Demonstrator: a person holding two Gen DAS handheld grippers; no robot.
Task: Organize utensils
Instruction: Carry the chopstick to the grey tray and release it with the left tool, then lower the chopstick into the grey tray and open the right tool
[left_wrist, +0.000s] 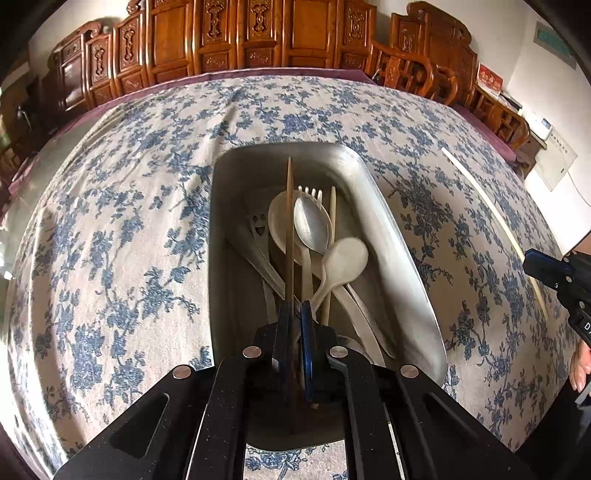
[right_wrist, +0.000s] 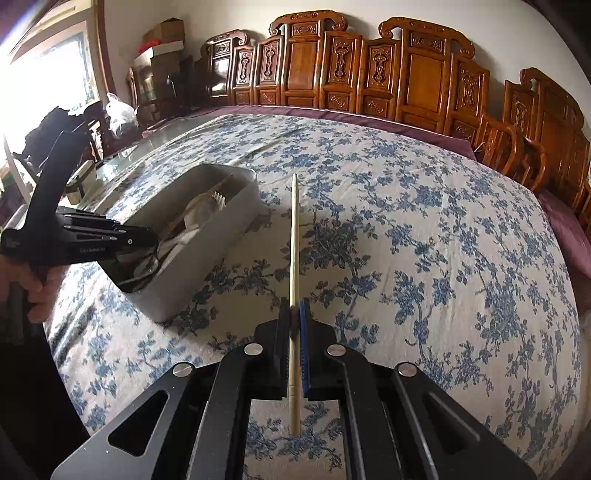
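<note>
Now both tools grip light, stiff chopsticks: left gripper (left_wrist: 295, 314) clamps a brown chopstick (left_wrist: 290, 229) over the tray (left_wrist: 399, 236), right gripper (right_wrist: 294, 314) pinches a pale chopstick (right_wrist: 294, 236) near its thick end, likely slippery.

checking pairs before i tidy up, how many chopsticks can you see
3. A brown chopstick is clamped in the left tool over the metal tray. A pale chopstick lies in the tray. Another light chopstick is held by the right tool. More may be hidden under the spoons.

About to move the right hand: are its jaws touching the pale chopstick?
Touching. The right wrist view shows the right gripper shut on the pale wooden chopstick, its shaft pinched between both pads.
</note>
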